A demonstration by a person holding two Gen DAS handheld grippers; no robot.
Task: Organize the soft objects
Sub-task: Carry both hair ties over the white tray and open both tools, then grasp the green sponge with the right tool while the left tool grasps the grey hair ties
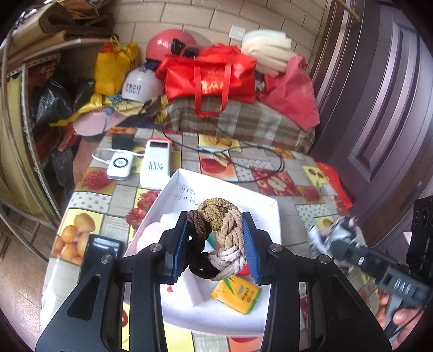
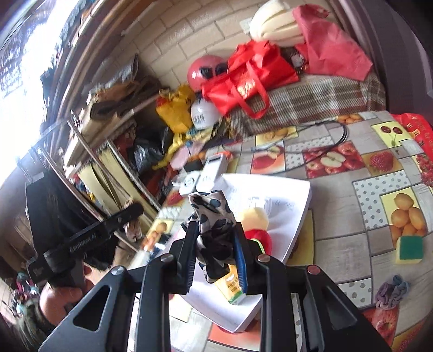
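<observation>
The left gripper (image 1: 215,245) is clamping a braided brown-and-beige hair-tie bundle (image 1: 219,232) above the shallow white cardboard box (image 1: 224,189). The right gripper (image 2: 216,254) is clamping a black-spotted grey cloth (image 2: 213,216) over that box (image 2: 292,205) on the fruit-patterned worktop (image 2: 351,243), a yellow-green sponge (image 2: 410,249) lying at three o'clock.

Cluttered home storage corner. Fruit-print tablecloth (image 1: 270,173) covers table; power banks (image 1: 155,165) charging on it. Red tote bag (image 1: 211,75), yellow bag (image 1: 113,67), pink helmet (image 1: 167,43) and foam roll (image 1: 265,48) piled on plaid blanket (image 1: 238,121) against cream brick wall (image 1: 189,16). Metal shelf (image 2: 89,146) stuffed with cardboard; dark wooden door (image 1: 379,94) beside
</observation>
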